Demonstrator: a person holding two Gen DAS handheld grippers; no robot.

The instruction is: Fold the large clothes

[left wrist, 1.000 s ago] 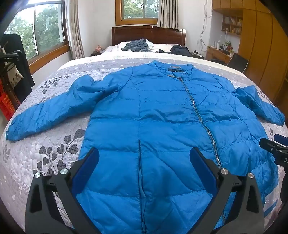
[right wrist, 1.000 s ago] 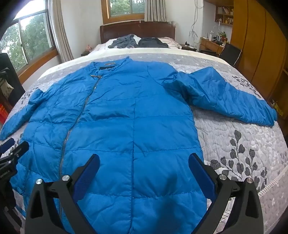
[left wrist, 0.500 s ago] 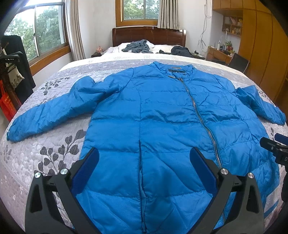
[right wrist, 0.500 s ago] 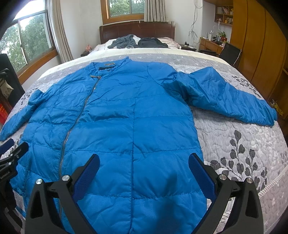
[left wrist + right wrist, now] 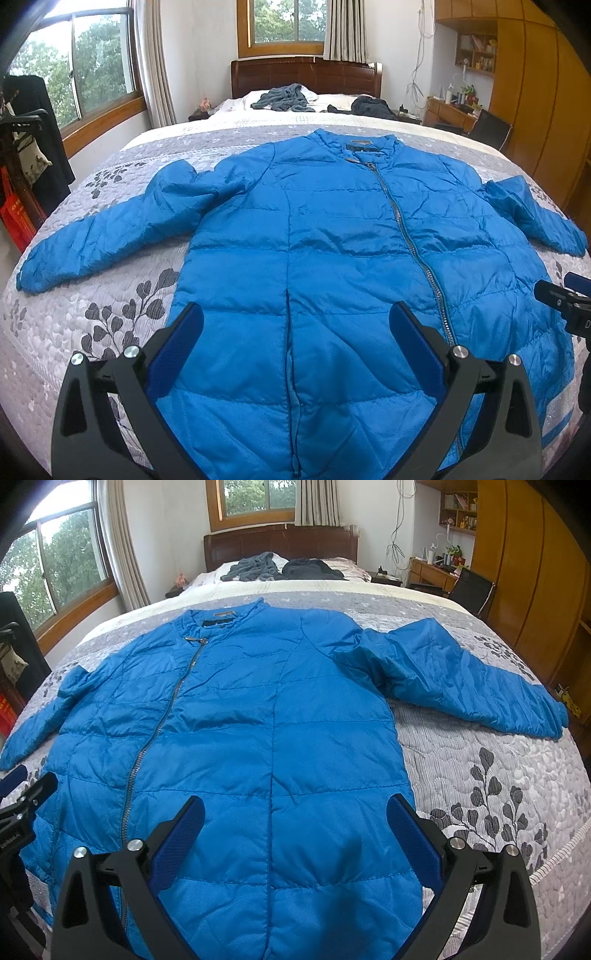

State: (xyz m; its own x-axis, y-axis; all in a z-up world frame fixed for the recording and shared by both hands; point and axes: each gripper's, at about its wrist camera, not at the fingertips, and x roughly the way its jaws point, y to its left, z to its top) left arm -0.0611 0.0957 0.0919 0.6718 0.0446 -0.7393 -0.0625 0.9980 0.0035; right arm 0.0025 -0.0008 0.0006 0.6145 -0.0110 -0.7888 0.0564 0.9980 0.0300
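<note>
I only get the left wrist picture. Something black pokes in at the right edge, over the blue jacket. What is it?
Observer: The other tongs, wide open with nothing in them, over the lower part of the jacket.
Visitor: Where does the sleeve on that side end?
Observer: That sleeve lies spread out flat, its cuff near the quilt's edge.
Visitor: Anything below it?
Observer: Only quilt, with a dark leaf print.

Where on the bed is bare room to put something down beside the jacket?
Bare quilt lies below the left sleeve, beside the jacket body, and likewise below the right sleeve. A free band lies above the collar. The pillow end is crowded with dark clothes.
</note>
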